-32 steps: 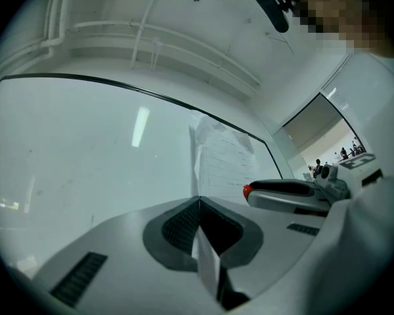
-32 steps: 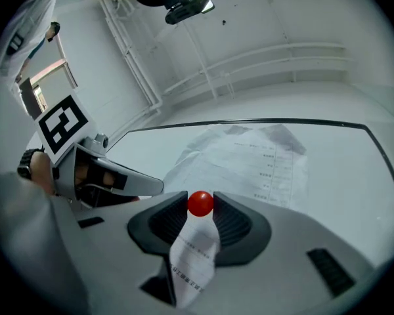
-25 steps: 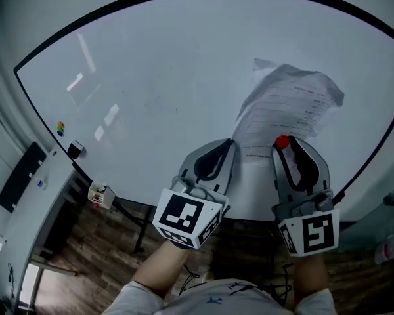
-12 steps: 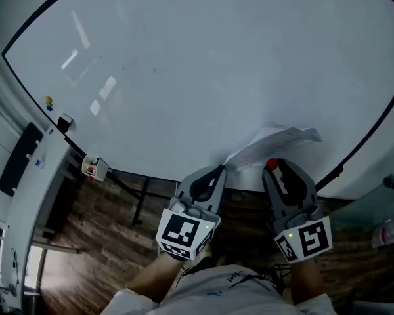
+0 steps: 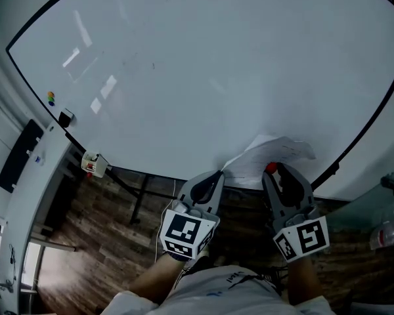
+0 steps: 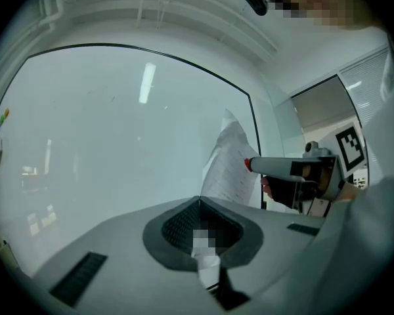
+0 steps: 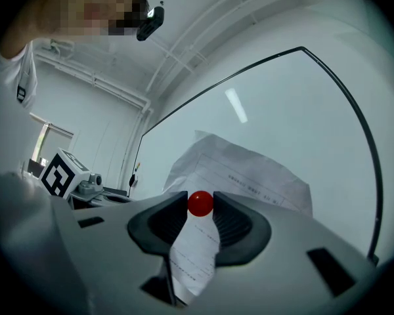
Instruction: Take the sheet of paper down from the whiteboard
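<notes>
The printed, crumpled sheet of paper (image 5: pixel 270 155) stands off the whiteboard (image 5: pixel 184 71), at its lower right edge. My left gripper (image 5: pixel 217 174) is shut on the sheet's left corner; in the left gripper view a strip of paper (image 6: pixel 208 268) lies between the closed jaws (image 6: pixel 198 201). My right gripper (image 5: pixel 273 170) is shut on a round red magnet (image 7: pixel 200 203), with the sheet's lower edge (image 7: pixel 193 254) running between its jaws. The rest of the sheet (image 7: pixel 249 176) fans out ahead of the board. Both grippers point roughly level, side by side.
On the board's left edge are small coloured magnets (image 5: pixel 50 98) and a black eraser (image 5: pixel 65 118); a small box of markers (image 5: pixel 92 165) hangs below. A white table (image 5: pixel 26 189) stands at left over wood flooring. A bottle (image 5: pixel 387 236) is at far right.
Both grippers have come down together with the sheet and the red magnet. The paper, which lay against the board's right side, now hangs at its bottom edge.
</notes>
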Tool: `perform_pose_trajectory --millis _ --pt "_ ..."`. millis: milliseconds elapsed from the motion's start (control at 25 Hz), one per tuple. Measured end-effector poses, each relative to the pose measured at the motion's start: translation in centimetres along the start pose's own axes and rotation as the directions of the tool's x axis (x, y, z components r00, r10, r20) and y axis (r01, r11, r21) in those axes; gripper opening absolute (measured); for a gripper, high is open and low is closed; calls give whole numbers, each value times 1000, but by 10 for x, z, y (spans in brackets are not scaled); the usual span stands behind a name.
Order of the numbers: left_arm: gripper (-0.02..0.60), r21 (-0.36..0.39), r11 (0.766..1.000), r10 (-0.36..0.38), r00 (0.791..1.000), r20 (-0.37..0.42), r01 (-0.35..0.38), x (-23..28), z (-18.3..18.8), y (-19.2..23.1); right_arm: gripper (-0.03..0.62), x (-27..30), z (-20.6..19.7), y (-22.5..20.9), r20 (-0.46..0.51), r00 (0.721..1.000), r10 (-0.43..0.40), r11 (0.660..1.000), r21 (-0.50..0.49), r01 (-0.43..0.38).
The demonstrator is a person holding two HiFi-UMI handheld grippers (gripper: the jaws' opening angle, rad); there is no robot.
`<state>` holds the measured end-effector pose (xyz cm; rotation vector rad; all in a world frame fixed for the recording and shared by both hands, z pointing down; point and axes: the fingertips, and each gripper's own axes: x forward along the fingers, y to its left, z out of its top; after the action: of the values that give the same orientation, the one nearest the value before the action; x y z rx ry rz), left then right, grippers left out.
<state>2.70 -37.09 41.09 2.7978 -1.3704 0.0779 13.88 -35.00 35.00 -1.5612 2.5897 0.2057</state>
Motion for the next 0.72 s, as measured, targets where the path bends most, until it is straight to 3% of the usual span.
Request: perform_pose_trajectory --millis 720 --pt "14 -3 1000 19 998 -58 -19 9 -21 6 129 3 -18 -2 -41 999 -9 1000 24 10"
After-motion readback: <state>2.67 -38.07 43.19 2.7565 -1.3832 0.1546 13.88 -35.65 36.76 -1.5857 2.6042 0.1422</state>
